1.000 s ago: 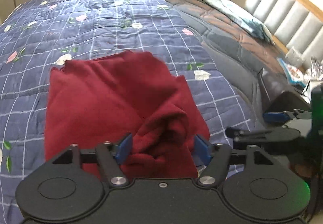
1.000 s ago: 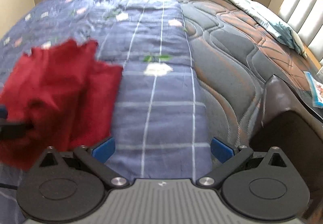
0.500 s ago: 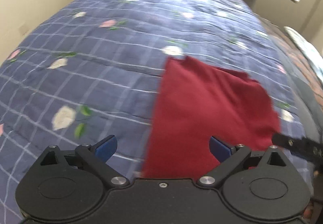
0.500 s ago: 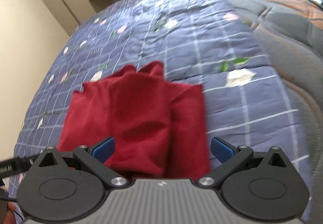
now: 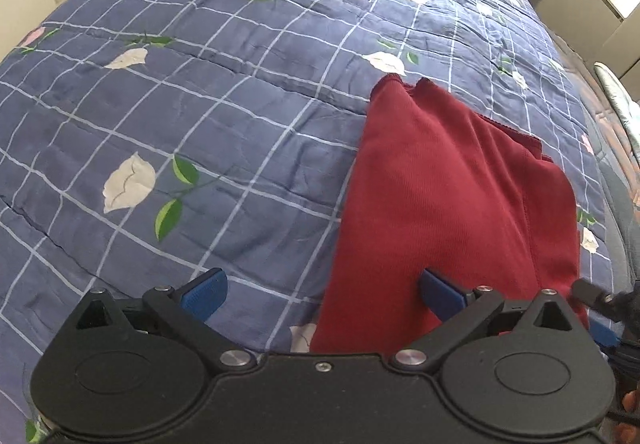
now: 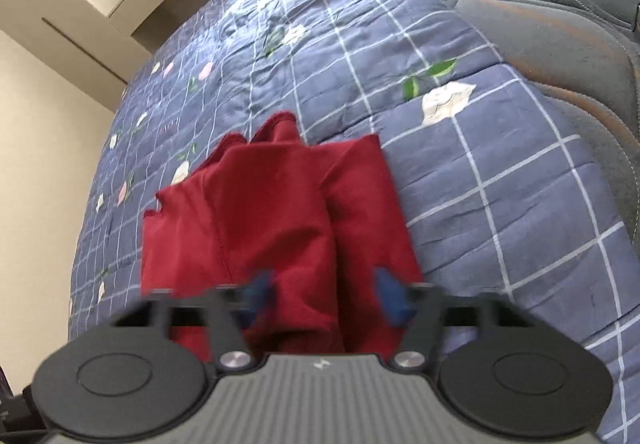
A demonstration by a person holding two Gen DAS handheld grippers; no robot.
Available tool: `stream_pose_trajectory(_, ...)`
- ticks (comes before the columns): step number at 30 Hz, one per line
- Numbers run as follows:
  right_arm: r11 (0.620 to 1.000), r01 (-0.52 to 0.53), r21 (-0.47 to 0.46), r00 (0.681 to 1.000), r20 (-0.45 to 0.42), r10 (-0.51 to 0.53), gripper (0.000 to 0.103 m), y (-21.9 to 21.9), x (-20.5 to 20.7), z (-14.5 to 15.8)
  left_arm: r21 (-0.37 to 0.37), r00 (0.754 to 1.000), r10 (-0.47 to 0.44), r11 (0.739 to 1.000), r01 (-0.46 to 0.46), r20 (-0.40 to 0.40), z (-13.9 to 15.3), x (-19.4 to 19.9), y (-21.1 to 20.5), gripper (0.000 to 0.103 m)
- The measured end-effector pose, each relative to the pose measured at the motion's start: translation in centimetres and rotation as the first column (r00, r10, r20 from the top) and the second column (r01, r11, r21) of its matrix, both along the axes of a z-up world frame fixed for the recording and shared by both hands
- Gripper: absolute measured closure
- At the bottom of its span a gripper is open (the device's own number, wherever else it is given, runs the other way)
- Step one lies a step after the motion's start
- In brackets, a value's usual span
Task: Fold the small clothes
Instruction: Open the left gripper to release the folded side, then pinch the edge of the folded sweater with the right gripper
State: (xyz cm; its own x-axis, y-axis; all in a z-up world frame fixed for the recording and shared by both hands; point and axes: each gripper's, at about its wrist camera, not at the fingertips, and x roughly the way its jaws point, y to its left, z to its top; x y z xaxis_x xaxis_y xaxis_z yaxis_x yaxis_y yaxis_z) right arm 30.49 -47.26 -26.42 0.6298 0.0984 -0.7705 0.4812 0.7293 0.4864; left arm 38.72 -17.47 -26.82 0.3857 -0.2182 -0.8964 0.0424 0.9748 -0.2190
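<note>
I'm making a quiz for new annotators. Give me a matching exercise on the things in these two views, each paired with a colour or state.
Things:
1. left gripper
2. folded fleece garment
3. quilted checked bedspread
4. bare quilted mattress

Colour or state:
A. dark red, lying in layers
B. open, holding nothing
C. grey and brown, uncovered
D. blue with white lines and flowers

Pairs: 1-B, 2-A, 3-D, 4-C

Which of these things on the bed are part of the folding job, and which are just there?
Part of the job:
- dark red knitted garment, lying partly folded
- left hand-held gripper, open
- right hand-held gripper, open

Just there:
- blue checked floral quilt
- grey-brown quilted mattress
</note>
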Motion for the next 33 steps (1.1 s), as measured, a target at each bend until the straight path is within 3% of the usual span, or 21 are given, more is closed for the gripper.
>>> stream_pose_trajectory(2,1.0,-0.008,0.018,1.0,-0.008,0.008,0.074,0.1,0.1,-0.2,-0.008,1.0,-0.01,1.0,0.01,-0.003,0.0,0.0,-0.2,0.001)
stream_pose_trajectory(5,1.0,-0.009,0.023,1.0,0.0,0.009,0.087,0.4,-0.2,-0.2,-0.017,1.0,-0.026,1.0,0.026,-0.006,0.0,0.0,-0.4,0.001)
stream_pose_trajectory(8,0.999,-0.039,-0.034,0.999,0.024,0.04,0.093,0.9,-0.5,0.7,-0.014,0.999,-0.045,0.999,0.045,-0.003,0.2,-0.1,-0.8,0.001)
stream_pose_trajectory(11,0.983,-0.109,-0.149,0.992,0.054,0.118,0.094,1.6,-1.0,2.5,-0.013,0.998,-0.059,0.998,0.059,0.008,0.6,-0.1,-1.1,0.001)
stream_pose_trajectory(14,0.971,-0.137,-0.195,0.988,0.041,0.148,0.095,1.5,-1.5,3.6,-0.029,0.998,-0.067,0.997,0.067,0.02,1.2,0.1,-1.3,0.001)
stream_pose_trajectory(28,0.971,-0.124,-0.203,0.992,-0.041,0.118,0.094,0.2,-2.6,1.6,-0.03,0.994,-0.104,0.994,0.105,0.018,1.2,0.7,-1.9,0.001)
stream_pose_trajectory(33,0.97,-0.153,-0.19,0.988,-0.045,0.147,0.087,0.4,-2.2,1.2,-0.024,0.994,-0.112,0.993,0.112,0.0,0.5,0.7,-2.0,0.001)
